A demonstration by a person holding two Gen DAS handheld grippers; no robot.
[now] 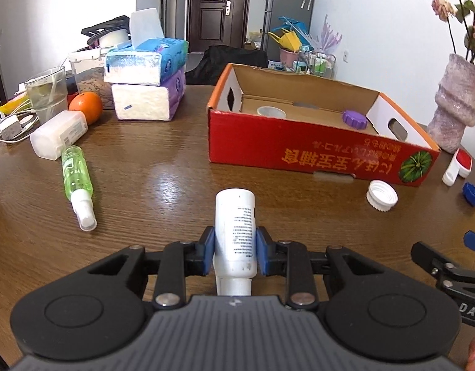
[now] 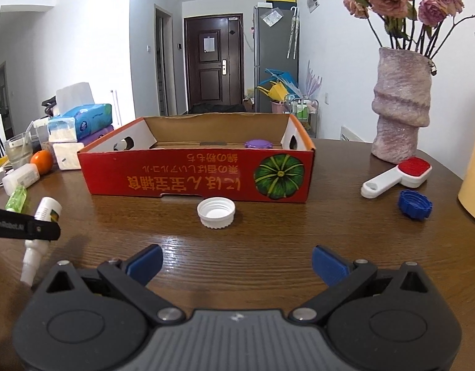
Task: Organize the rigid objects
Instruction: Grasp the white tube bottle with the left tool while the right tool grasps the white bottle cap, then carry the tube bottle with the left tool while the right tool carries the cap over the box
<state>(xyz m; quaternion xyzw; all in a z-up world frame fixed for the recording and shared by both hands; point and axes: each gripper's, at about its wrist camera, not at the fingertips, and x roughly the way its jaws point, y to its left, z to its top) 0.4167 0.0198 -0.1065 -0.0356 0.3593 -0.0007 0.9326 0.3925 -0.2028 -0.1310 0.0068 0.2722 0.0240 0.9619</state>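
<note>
My left gripper (image 1: 234, 249) is shut on a white bottle (image 1: 236, 228) with a printed label, held just above the wooden table; the bottle also shows in the right wrist view (image 2: 44, 213). My right gripper (image 2: 236, 262) is open and empty, low over the table, facing a white cap (image 2: 216, 212). A red cardboard box (image 1: 299, 142) stands open ahead, with a purple cap (image 1: 355, 119) and a clear lid (image 1: 271, 112) inside. A green spray bottle (image 1: 77, 182) lies at left. A blue cap (image 2: 414, 204) and a red-and-white brush (image 2: 398, 176) lie at right.
Stacked tissue packs (image 1: 151, 80), an orange (image 1: 86, 106), a white container (image 1: 59, 137), a glass (image 1: 47, 92) and cables crowd the far left. A pink vase (image 2: 401, 108) with dried roses stands at the far right. A yellow object (image 2: 473, 167) is at the right edge.
</note>
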